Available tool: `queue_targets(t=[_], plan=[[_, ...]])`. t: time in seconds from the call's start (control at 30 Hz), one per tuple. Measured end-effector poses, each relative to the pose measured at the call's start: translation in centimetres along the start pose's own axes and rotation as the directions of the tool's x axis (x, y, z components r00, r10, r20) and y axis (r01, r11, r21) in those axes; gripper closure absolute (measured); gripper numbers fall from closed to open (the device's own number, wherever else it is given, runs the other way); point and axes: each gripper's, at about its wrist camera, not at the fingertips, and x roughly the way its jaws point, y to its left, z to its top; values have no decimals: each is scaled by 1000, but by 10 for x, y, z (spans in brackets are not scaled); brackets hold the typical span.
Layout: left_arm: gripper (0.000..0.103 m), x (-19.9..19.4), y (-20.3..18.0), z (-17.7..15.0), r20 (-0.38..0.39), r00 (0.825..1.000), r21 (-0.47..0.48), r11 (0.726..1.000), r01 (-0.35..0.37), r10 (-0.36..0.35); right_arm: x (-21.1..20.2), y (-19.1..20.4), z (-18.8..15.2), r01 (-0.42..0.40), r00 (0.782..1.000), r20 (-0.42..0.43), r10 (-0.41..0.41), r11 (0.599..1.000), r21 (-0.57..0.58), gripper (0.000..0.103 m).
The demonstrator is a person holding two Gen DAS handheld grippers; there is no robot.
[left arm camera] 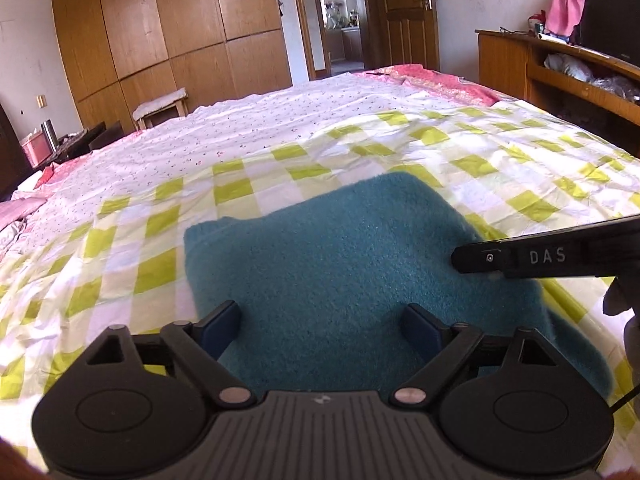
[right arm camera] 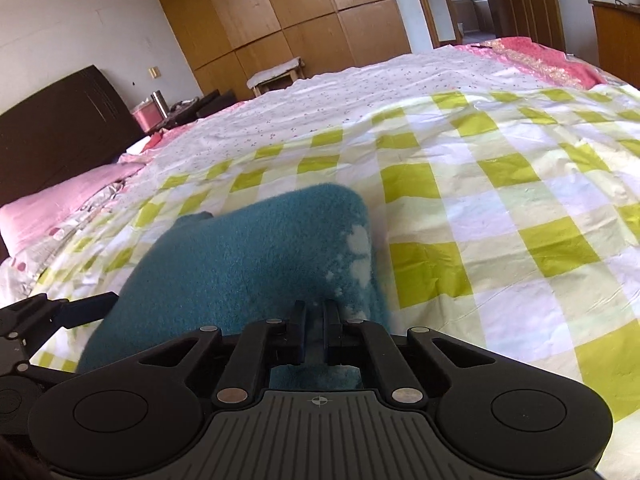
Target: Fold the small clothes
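Nearby, teal cloth (right arm camera: 248,264) pinched by closed right gripper (right arm camera: 316,312) on checked sheet (right arm camera: 500,208); left gripper (left arm camera: 322,320) held open above cloth.

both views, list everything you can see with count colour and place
cloth: one, teal, fuzzy, on the checked sheet, near edge pinched by the right tool
checked sheet: one, green and white, over the near part of the bed
floral sheet: one, white with small print, beyond the checked one
pink cover: one, at the far end of the bed
wardrobe: one, brown wood, far wall
stool: one, wooden with a pale pad, by the wardrobe
door: one, brown, open
shelf unit: one, wooden, at right
left tool: one, black, open above the cloth
right tool: one, black, shut on the cloth
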Motion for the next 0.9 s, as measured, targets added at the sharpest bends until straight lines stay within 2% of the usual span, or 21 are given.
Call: queue_targets(t=[0.1, 0.13, 0.17, 0.3, 0.4, 0.57, 0.67, 0.9], plan=[[10, -5, 5, 1, -18, 1000, -30, 1000, 5, -6, -14, 2, 5, -16, 1000, 1, 16, 999, 42, 99], [10, -7, 7, 1, -20, 1000, -42, 999, 4, -5, -23, 10, 6, 3, 1000, 11, -3, 1000, 14, 95], [10, -8, 8, 0, -26, 1000, -51, 999, 2, -3, -30, 16, 5, 17, 1000, 21, -17, 1000, -19, 84], [10, -15, 10, -3, -43, 999, -73, 997, 5, -8, -63, 42, -7, 50, 998, 53, -43, 989, -136, 85], [10, -23, 11, -6, -49, 999, -89, 996, 15, -20, -78, 54, -20, 43, 999, 38, -37, 982, -182, 85], [10, -31, 12, -12, -57, 998, -105, 994, 20, -26, -67, 57, -39, 66, 997, -37, -75, 977, -201, 85], [10, -34, 13, -16, -68, 997, -109, 994, 11, -19, -53, 52, -46, 115, 989, -71, -133, 971, -211, 86], [10, -47, 19, -22, -66, 998, -142, 990, 8, -17, -48, 54, -50, 151, 983, -70, -171, 962, -228, 87]])
